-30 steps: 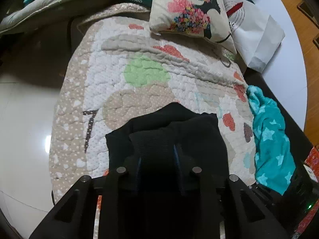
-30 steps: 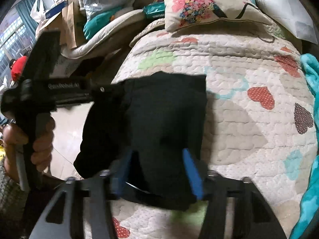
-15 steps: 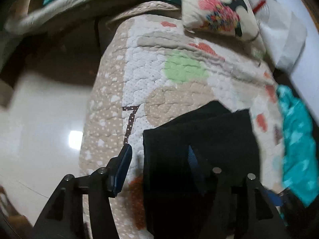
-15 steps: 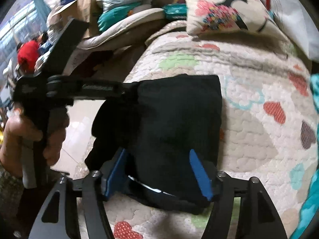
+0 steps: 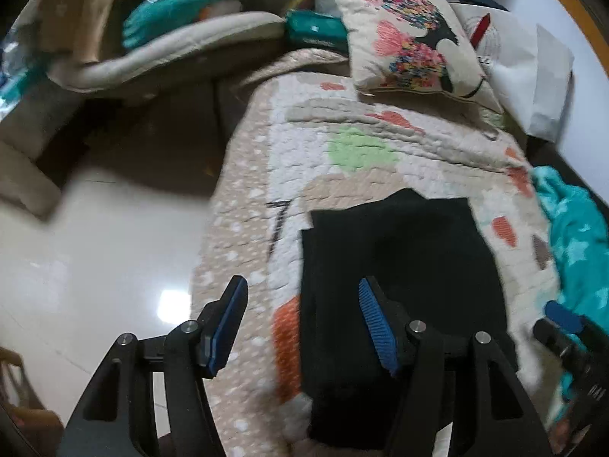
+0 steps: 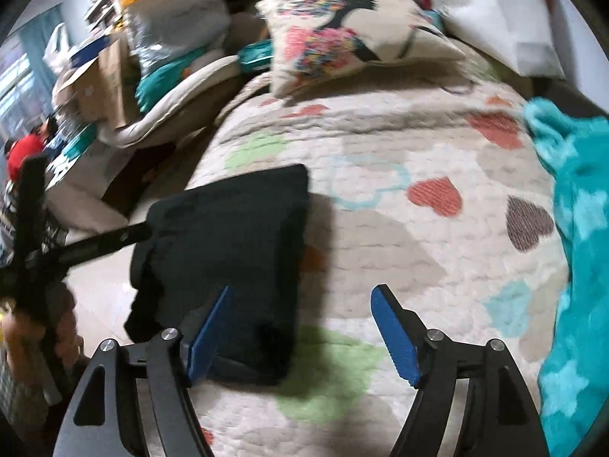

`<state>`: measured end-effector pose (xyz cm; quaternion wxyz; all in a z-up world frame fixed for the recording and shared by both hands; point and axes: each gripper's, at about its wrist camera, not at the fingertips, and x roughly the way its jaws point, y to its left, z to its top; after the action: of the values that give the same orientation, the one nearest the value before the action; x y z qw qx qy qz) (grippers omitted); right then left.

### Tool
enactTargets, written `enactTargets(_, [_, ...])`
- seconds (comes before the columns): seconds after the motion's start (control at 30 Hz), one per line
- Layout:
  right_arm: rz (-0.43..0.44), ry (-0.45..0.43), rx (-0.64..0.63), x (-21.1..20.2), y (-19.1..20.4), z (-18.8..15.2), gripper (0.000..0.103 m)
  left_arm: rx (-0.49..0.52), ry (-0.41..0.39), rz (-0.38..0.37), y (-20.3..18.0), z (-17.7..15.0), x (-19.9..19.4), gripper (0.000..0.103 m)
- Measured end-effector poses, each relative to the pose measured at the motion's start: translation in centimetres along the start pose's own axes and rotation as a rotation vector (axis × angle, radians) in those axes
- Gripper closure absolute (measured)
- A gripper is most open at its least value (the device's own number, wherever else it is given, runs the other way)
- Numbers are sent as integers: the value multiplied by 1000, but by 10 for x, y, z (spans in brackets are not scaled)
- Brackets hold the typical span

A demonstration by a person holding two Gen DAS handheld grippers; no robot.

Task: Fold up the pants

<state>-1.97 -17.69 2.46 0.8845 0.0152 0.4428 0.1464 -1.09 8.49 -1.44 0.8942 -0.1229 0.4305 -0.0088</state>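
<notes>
I'm holding both tools over the quilt [image 5: 304,144], w/ nothing in either one. My left tool [image 5: 302,320] is standing w/ its blue pads wide apart: the right pad is hanging over the pants [image 5: 399,266], the left pad over bare quilt near the quilt's left edge, where it's dropping off toward the floor [image 5: 95,247]. My right tool [image 6: 300,327] is spread wide too, left pad over the near right corner of the pants [image 6: 232,247], right pad over bare quilt.

The pants are lying as a dark, squarish folded stack toward the quilt's near left side. From the right wrist view their left part is looking bunched and seems to be sagging over the quilt's edge; the right edge is lying straight and flat. A cushion [image 6: 342,34] is sitting at the far end, a teal blanket [image 6: 574,236] along the right edge, both well apart from the stack.

I'm judging the fabric as soft, light, limp, prob. a knit: it won't be holding shape if lifted by one point, and layers may be sliding apart. I'm thinking the grip should be going on the thick folded edges, both corners of one side at once, pinching thru all layers. Biggest risk, imo, is the loose left part unfolding or slipping off the quilt.
</notes>
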Motion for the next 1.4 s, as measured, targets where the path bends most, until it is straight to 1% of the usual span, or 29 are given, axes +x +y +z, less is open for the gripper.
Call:
enactTargets(0.13, [18,3,56,1,-14,-4,23,-97,6,21,17,-13,-5,43])
enactTargets(0.23, [32,-4,58,-1,-14,-4,23,-154,-18,84,23,-28,-15,42])
enactTargets(0.3, [35,-7,50,-1,-10,-5,23,-164,-28,119,23,-37,-19,41])
enactTargets(0.47, [32,3,32,1,-5,-12,22,-149,-11,152,20,-45,-14,41])
enactTargets(0.67, [5,5,14,3,-1,-15,22,-127,-41,156,17,-45,-18,41])
enactTargets(0.87, [-8,14,9,9,-1,-18,20,-131,-29,133,15,-45,-16,41])
enactTargets(1.0, [-13,11,14,10,-3,-17,18,-120,-30,144,11,-44,-16,41])
enactTargets(1.4, [-8,12,31,14,-7,-16,15,-148,-33,128,13,-42,-17,41])
